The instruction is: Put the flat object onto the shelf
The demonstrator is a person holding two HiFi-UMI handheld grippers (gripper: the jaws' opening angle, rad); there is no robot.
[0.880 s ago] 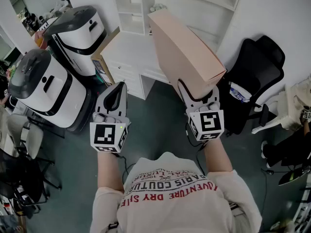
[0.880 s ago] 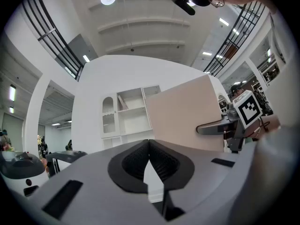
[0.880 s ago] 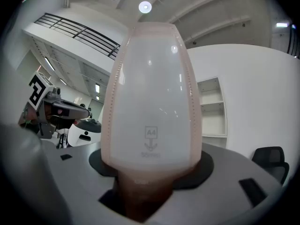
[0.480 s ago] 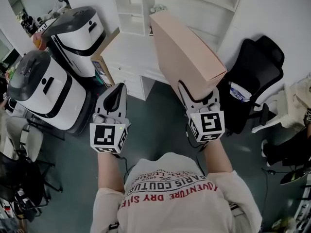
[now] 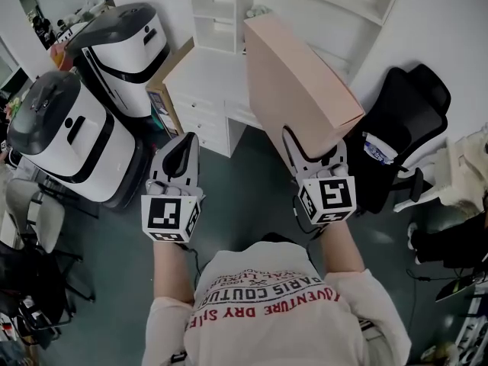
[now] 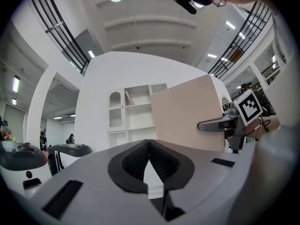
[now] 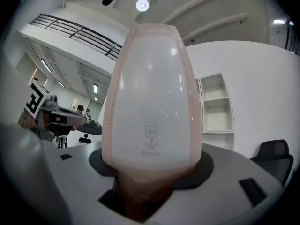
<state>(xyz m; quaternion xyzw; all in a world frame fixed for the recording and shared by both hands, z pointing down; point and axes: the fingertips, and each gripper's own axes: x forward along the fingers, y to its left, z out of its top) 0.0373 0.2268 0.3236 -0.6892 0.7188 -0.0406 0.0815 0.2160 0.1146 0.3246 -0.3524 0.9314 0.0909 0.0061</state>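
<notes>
A flat pink box (image 5: 299,90) is being pinched at its near end by the right gripper (image 5: 313,155). The two jaws are being pressed against its broad faces. In the right gripper view the box (image 7: 152,97) is being shown edge-on, its pale narrow side with an "A4" mark filling the space between the jaws of the right gripper (image 7: 149,175). The box is being held on edge in the air, reaching forward and up from the gripper, with its far end being seen against the white shelf unit (image 5: 215,12). It is being carried by the jaws alone and is not resting on any shelf board.

The left gripper (image 5: 182,145) is being held level to the left of the box, with nothing in it. In its own view the jaws of the left gripper (image 6: 149,156) are being kept pressed together.

Two white-and-black machines (image 5: 67,139) are being seen at the left, and a black office chair (image 5: 402,120) at the right.
</notes>
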